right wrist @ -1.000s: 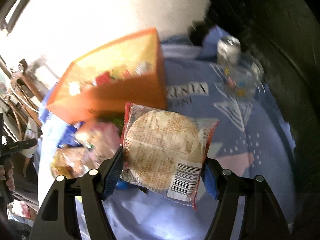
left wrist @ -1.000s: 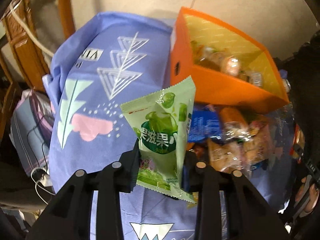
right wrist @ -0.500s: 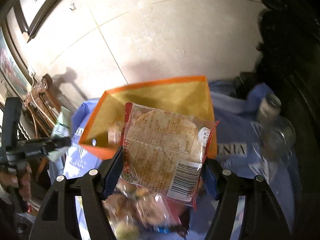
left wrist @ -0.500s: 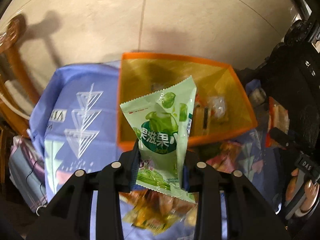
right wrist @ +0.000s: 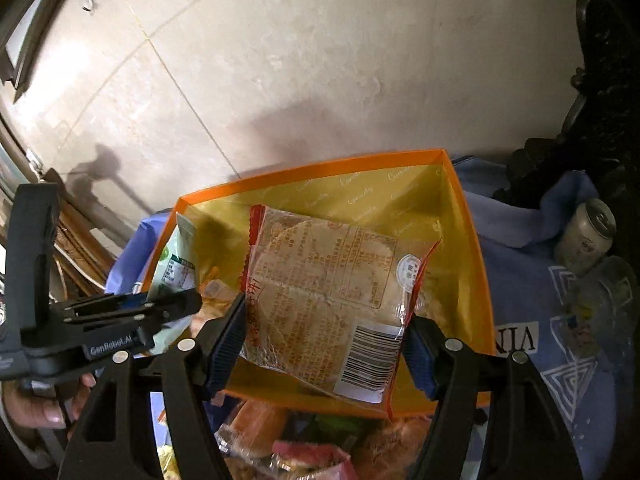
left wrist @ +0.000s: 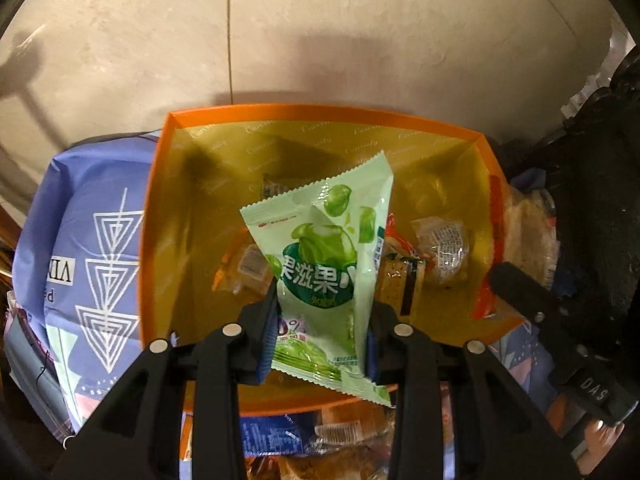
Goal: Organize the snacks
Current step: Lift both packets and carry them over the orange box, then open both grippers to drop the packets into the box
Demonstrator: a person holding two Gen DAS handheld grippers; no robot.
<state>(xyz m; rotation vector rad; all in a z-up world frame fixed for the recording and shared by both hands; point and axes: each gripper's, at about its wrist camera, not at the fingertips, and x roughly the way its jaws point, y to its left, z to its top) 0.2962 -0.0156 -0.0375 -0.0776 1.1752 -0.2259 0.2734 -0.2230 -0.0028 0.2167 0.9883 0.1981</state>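
Observation:
An orange box (left wrist: 160,208) with a yellow lining stands on a blue printed cloth and holds several wrapped snacks (left wrist: 440,248). My left gripper (left wrist: 322,334) is shut on a green jelly pouch (left wrist: 324,264) and holds it over the box opening. My right gripper (right wrist: 324,330) is shut on a clear round-cracker packet (right wrist: 324,288) with a barcode, also held over the box (right wrist: 468,240). In the right wrist view the left gripper (right wrist: 172,300) with its green pouch (right wrist: 176,268) hangs over the box's left side.
A pile of loose snack packets (right wrist: 304,448) lies on the cloth in front of the box, also in the left wrist view (left wrist: 320,436). A drink can (right wrist: 586,236) stands on the blue cloth (right wrist: 540,320) at right. A tiled wall is behind.
Both grippers have moved forward and up from the snack pile to over the orange box, each still holding its packet.

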